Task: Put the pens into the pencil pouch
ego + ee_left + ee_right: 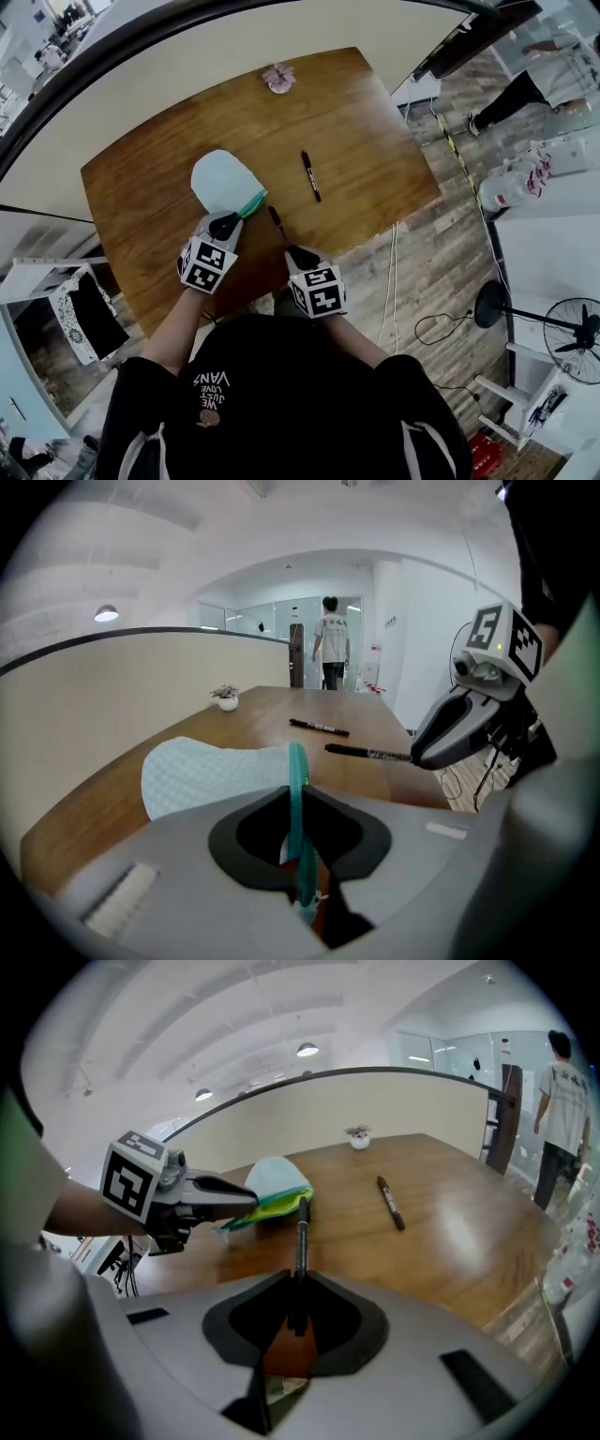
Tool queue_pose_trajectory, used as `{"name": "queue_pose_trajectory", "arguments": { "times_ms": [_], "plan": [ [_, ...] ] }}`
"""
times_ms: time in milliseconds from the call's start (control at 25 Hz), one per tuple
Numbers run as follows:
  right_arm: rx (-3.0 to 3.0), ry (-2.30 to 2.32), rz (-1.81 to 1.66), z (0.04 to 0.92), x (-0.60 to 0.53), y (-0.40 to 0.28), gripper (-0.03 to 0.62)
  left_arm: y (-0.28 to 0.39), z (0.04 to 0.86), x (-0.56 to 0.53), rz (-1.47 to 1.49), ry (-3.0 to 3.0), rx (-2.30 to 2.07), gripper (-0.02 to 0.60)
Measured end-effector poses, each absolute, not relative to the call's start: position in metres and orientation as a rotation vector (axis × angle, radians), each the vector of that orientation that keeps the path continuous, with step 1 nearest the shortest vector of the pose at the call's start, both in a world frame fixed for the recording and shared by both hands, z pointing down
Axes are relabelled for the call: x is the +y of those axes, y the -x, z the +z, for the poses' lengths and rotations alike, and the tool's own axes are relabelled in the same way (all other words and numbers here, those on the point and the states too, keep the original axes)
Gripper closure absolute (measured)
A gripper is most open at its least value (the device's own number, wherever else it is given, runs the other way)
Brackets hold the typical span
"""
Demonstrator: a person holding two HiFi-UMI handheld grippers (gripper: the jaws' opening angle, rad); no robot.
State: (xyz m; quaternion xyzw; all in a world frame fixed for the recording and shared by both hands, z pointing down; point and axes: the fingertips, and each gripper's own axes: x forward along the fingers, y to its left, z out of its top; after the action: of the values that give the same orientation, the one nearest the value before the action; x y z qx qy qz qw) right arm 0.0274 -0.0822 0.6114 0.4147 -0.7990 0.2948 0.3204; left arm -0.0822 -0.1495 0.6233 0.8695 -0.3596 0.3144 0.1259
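Teal-edged pouch (pixel 223 180) is being pinched by left gripper (pixel 236 217) fingers; right gripper (pixel 292 249) fingers are clenching a pen (pixel 277 221) beside it.

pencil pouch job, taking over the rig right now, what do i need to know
Left tool: shut on the teal zip edge of the pale mint fabric pencil pouch.
Right tool: shut on a slim black pen, tip near the pouch mouth.
Second black pen: loose on the brown wooden table.
Done: nothing visibly in. Left: both pens.
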Motion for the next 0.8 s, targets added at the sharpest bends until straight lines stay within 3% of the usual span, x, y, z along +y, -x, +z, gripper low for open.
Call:
{"name": "queue_pose_trajectory", "arguments": {
  "times_ms": [800],
  "plan": [
    [-2.184,-0.957,0.716,0.587,-0.109,0.006,0.526,0.058,0.590,-0.127,0.793,-2.649,-0.967,0.532]
  ]
}}
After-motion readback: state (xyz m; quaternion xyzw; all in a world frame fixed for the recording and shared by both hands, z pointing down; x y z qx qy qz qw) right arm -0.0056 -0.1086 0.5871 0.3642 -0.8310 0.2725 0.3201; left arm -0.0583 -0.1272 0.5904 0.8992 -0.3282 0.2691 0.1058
